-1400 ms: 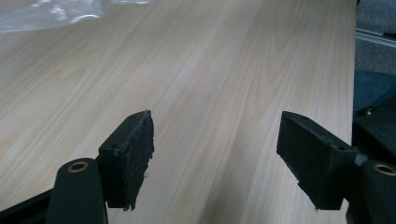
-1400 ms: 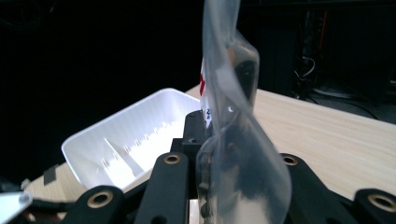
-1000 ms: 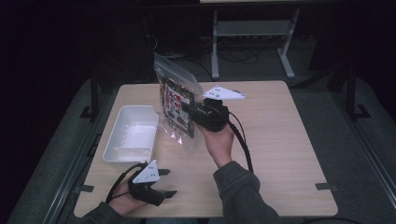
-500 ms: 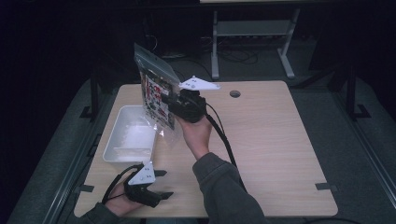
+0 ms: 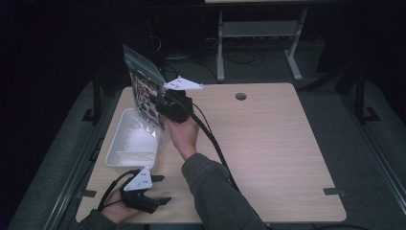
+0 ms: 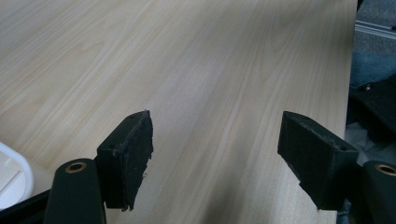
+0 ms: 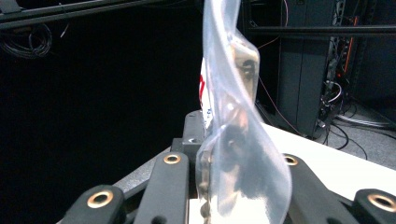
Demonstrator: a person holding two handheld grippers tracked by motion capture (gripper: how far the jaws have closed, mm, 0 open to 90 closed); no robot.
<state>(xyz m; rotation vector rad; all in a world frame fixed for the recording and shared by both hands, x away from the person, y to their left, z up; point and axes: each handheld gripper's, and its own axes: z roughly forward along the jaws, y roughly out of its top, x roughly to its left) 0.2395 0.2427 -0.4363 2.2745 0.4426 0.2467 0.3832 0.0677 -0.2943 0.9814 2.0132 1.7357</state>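
Clamping a clear bag (image 5: 143,88), the right hand-held gripper (image 5: 165,106) holds it above the white tray (image 5: 115,155).

— What did the right gripper (image 5: 160,103) have?
— A clear plastic bag (image 5: 143,84) with printed contents, clamped upright above the far end of the white tray (image 5: 115,153).
— And the left gripper (image 5: 160,189)?
— Low at the table's (image 5: 277,143) near edge, just beside the tray, jaws apart, holding nothing.

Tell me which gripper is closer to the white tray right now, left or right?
Right. The right gripper holds a clear bag just above the white tray, at its far end. The left gripper rests open on the table, just off the tray's near end.
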